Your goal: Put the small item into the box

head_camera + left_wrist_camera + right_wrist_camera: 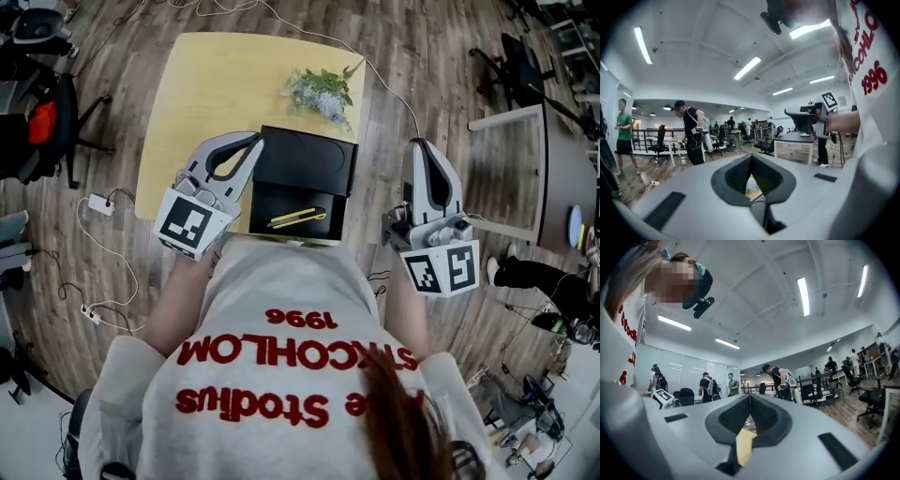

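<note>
An open black box stands at the near edge of the yellow table, its lid tipped up behind it. A slim yellow and black item lies inside the box. My left gripper hovers at the box's left side, tip by the lid's corner, jaws shut with nothing between them. My right gripper is held off the table's right edge above the floor, also shut and empty. Both gripper views point up and outward into the room, where the left gripper and right gripper show their tips touching.
A bunch of pale flowers lies on the table behind the box. Cables and a power strip lie on the wooden floor at left. Office chairs and another desk flank the table. Several people stand in the room.
</note>
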{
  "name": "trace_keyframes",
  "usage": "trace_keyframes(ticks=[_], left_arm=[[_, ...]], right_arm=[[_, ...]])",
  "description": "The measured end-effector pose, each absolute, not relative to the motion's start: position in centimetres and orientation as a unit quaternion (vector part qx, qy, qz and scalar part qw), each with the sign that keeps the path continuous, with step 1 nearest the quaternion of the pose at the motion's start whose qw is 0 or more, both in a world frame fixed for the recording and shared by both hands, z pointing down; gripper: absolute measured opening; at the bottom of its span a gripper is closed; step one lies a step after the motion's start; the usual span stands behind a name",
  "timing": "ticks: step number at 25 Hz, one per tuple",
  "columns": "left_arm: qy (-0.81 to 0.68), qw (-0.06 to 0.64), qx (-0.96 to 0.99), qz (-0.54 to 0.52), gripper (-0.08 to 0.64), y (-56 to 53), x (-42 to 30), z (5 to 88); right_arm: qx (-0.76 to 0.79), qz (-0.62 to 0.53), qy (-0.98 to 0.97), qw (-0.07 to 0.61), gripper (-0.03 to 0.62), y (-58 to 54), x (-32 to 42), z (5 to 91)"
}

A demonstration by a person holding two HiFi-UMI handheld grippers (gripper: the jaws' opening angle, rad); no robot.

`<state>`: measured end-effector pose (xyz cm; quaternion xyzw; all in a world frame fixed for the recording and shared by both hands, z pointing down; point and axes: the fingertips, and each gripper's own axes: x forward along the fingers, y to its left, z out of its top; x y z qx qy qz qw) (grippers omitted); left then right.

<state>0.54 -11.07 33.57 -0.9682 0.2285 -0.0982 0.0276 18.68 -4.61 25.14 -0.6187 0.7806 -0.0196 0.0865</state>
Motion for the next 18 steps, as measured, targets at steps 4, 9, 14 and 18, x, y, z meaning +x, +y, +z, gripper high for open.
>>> trace_keyframes(ticks=[4,9,14,18], left_arm=[[0.282,0.055,-0.956,-0.06,0.006,-11.9,-2.7,30.6],[0.343,0.081,-0.935,-0.022,0.006,-12.8,-5.6,27.6],[0.376,0.087,-0.923,0.003,0.006,-13.2,-7.2,25.6],[0.384,0.084,-0.919,0.013,0.006,-13.6,-7.9,24.8]], right_arm=[[-0.62,-0.012,0.78,0.086,0.006,-4.5,18.1,24.9],[-0.638,0.013,0.764,0.095,0.005,-3.9,18.6,23.8],[-0.64,0.027,0.764,0.08,0.005,-4.2,18.6,23.2],[-0.636,0.025,0.768,0.075,0.004,-5.0,18.0,22.9]])
